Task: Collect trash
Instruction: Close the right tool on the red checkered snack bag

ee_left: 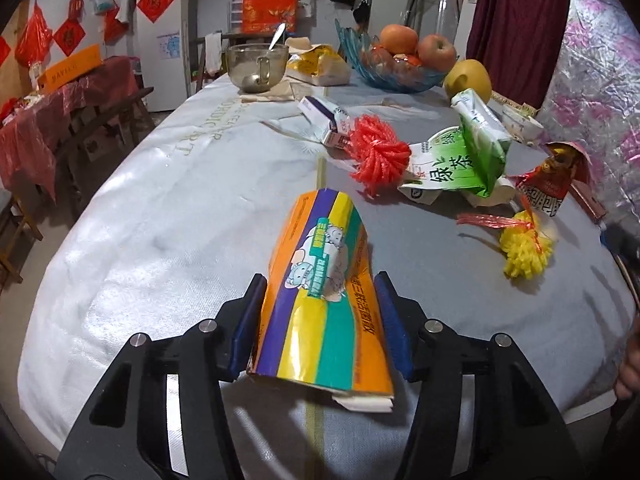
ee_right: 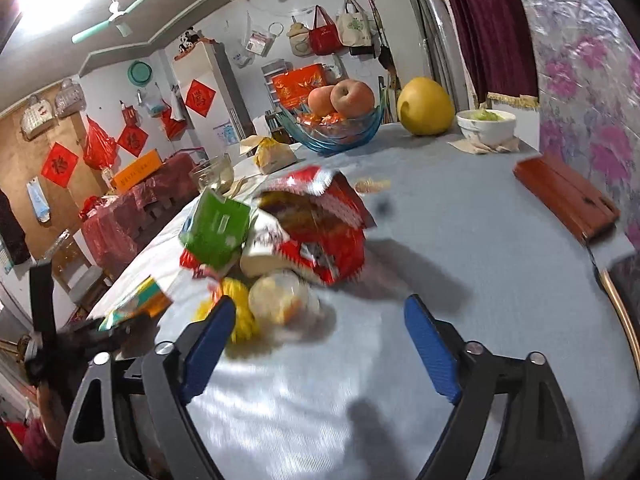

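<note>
The left hand-held gripper [ee_left: 320, 304] points forward and steeply down at the desk [ee_left: 160, 240], its two blue pads [ee_left: 246, 328] pressed against the long sides of a striped tissue pack [ee_left: 320, 288], so it is clenched on the pack. The pack, banded in purple, yellow, teal and orange, bows upward between the pads; its near end shows white tissue and its far end reaches out over the pale cloth.

Past it on the right lies the remaining trash: a red pompom [ee_left: 378, 152], a green tea carton [ee_left: 460, 160] crumpled over itself, a red snack wrapper [ee_left: 552, 184] and a yellow pompom [ee_left: 528, 250] tied with red string. Farther back stand a small white box [ee_left: 326, 120], a glass bowl with a spoon [ee_left: 258, 66] and a blue fruit bowl [ee_left: 384, 68] holding apples.

The right hand-held gripper [ee_right: 320, 344] tilts down less steeply, released, jaws spread wide with only bare cloth between them. Its view is blurred. Just ahead of its left pad [ee_right: 208, 348] sit the yellow pompom [ee_right: 236, 304] and a pale round object [ee_right: 280, 300] I cannot identify, with the red snack wrapper [ee_right: 324, 224] and green tea carton [ee_right: 216, 228] heaped behind. A brown wallet-like case [ee_right: 564, 200] lies well apart on the right
</note>
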Demonstrator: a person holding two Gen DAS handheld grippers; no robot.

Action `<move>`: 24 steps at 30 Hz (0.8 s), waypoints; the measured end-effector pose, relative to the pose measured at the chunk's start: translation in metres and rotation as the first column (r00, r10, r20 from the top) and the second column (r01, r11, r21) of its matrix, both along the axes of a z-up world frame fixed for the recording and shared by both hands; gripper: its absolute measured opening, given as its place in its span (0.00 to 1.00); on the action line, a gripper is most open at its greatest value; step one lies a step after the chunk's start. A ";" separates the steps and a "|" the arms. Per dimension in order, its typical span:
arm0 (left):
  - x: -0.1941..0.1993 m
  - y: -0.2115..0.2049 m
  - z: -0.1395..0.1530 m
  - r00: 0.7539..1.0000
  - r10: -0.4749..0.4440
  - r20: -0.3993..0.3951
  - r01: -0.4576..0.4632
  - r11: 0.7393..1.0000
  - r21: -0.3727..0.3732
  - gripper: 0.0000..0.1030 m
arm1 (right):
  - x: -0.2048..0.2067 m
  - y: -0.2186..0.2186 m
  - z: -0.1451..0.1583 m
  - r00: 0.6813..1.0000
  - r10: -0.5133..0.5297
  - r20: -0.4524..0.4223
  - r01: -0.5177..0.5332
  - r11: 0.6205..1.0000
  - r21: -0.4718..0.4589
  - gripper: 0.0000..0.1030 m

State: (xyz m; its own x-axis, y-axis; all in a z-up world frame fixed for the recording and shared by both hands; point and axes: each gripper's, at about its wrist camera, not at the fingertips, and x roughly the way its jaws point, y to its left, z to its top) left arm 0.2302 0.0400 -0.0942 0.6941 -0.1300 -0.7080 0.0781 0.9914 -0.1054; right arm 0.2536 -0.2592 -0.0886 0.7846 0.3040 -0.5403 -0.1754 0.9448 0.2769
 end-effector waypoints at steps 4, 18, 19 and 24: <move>0.000 -0.003 -0.001 1.000 -0.004 0.007 0.004 1.000 0.013 0.55 | 0.035 0.011 0.003 0.999 0.007 -0.031 -0.007 1.000 0.007 0.88; 0.007 0.013 0.004 1.000 0.019 0.024 -0.018 0.999 -0.048 0.62 | 0.060 -0.011 0.000 0.999 -0.046 -0.010 0.047 0.987 0.153 0.18; 0.007 0.013 0.005 1.000 0.012 0.025 -0.010 0.998 -0.055 0.55 | 0.052 -0.014 0.002 0.998 -0.054 0.010 0.052 0.984 0.168 0.18; -0.002 0.011 0.011 0.999 -0.001 0.037 0.004 0.998 -0.070 0.45 | 0.013 -0.030 0.019 0.992 -0.081 0.094 0.056 0.968 0.244 0.18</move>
